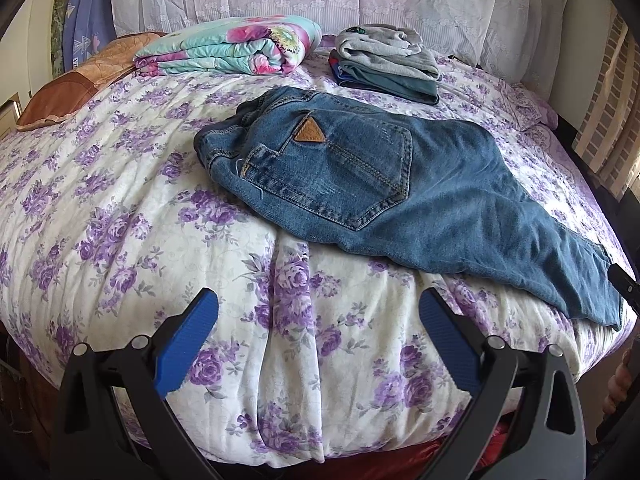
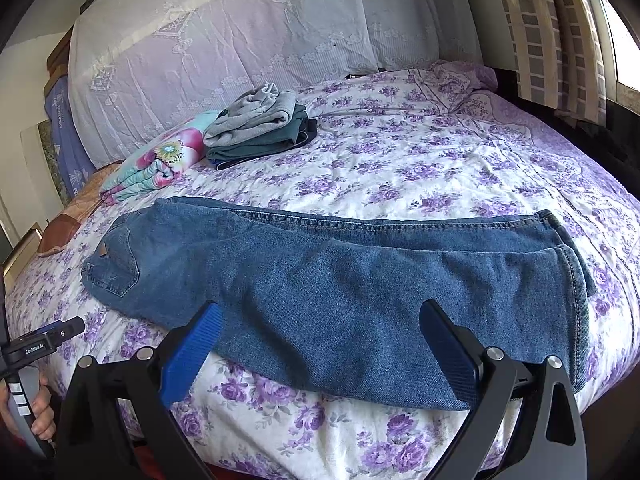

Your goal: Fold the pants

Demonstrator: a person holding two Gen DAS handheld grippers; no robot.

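Observation:
Blue denim pants (image 1: 400, 192) lie flat on the bed, folded lengthwise with one leg on the other. The waist and back pocket point left, and the cuffs (image 2: 572, 280) point right. My left gripper (image 1: 318, 304) is open over bare bedspread, just short of the seat of the pants. My right gripper (image 2: 320, 320) is open too, its blue pads hovering above the near edge of the pants (image 2: 360, 292) around the thigh. Nothing sits between either pair of fingers. The left gripper's body (image 2: 40, 344) and a hand show at the right view's lower left.
A purple-flowered bedspread (image 1: 120, 208) covers the bed. At the back lie a folded floral quilt (image 1: 232, 46), a stack of folded clothes (image 1: 388, 64) and a brown pillow (image 1: 60, 100). A lace-covered headboard (image 2: 240, 40) stands behind, and a curtain (image 2: 560, 40) hangs at right.

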